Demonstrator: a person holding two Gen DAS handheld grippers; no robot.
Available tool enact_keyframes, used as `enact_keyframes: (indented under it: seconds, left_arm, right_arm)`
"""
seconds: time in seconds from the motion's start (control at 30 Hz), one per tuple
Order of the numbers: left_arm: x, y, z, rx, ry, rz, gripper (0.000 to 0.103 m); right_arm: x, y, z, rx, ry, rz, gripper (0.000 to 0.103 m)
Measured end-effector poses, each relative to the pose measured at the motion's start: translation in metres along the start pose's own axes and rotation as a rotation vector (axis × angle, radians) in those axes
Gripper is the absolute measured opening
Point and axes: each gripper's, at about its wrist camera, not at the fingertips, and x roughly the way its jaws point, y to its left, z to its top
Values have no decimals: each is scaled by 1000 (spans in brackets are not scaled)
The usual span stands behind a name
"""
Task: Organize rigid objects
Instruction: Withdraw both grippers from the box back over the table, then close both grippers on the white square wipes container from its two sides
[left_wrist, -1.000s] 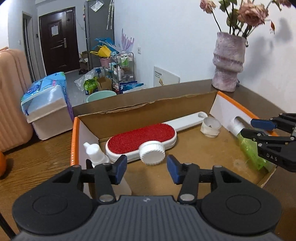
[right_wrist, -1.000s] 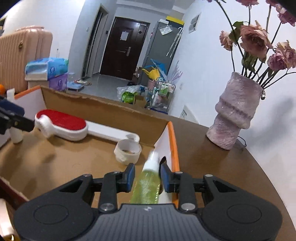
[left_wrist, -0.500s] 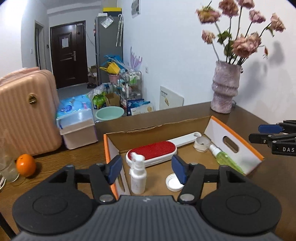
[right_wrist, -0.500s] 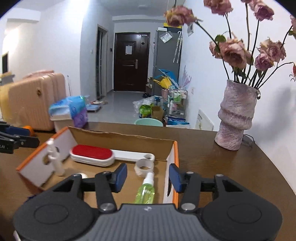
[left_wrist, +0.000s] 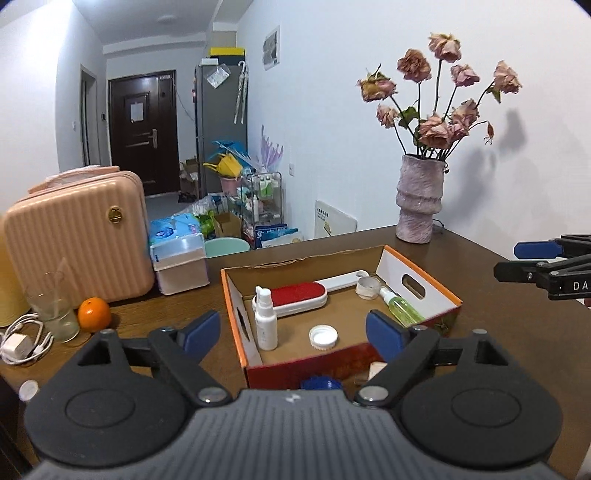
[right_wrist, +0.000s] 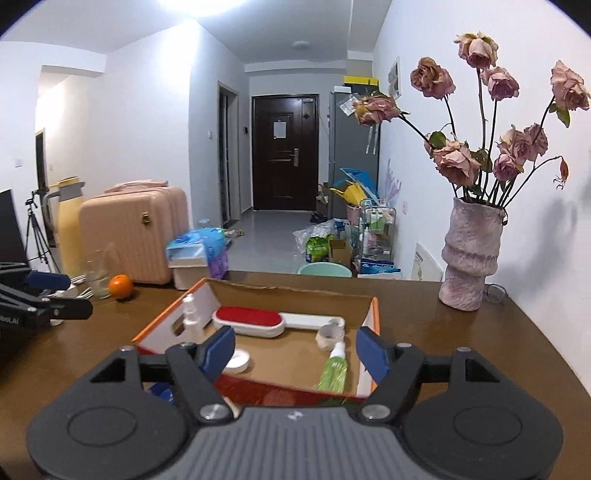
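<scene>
Both grippers have pulled back and up from the open cardboard box with orange rims (left_wrist: 421, 272); the slim green spray bottle (right_wrist: 334, 369) the right gripper (right_wrist: 295, 350) clasped now lies loose against the box's 3 o'clock wall. Both jaws have just been opening and stand released, nothing between them. A blue round object (left_wrist: 320, 383) at the box's near wall is half hidden behind the left gripper (left_wrist: 293, 334). The upright white spray bottle (left_wrist: 266, 321) stands at 9 o'clock inside, the red-faced white lint brush (left_wrist: 301, 295) at 12.
</scene>
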Motion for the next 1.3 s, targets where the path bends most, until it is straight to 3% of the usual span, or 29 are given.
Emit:
enact_keyframes:
  seconds: [0.07,0.17,0.43,0.53,0.73,0.87,0.97,1.1,1.3]
  left_arm:
    - [-16,-4,-8,-6,-12,7,88]
    - [-40,-8,-23,-29,-41,-12,89]
    - [-110,-36,-77,-42,-160,-13,97]
    - [-132,-50,-98,-31,-198,18,100]
    - [-164,-64,-136,-32,-218,62,102]
    - [-185,-69,-160,-69,-223,59,103]
    - [-187,-72,-169,-63,-209,42,103]
    - [-166,-74,-171,-33,-172,84,103]
    - [-131,-66,-170,-66,-105,47,103]
  right_arm:
    - [-13,5,-8,10,2,13,74]
    - [-37,13,-24,29,-20,63,84]
    - [-94,34,-72,61,-95,89,86]
    - [-114,41,-91,66,-127,86,87]
    - [-157,59,-127,79,-181,153,95]
    - [-177,64,-151,110,-196,138,95]
    - [-184,65,-166,135,-186,126,95]
    - [-176,60,-175,160,-160,104,95]
    - [-150,54,-173,175,-129,79,95]
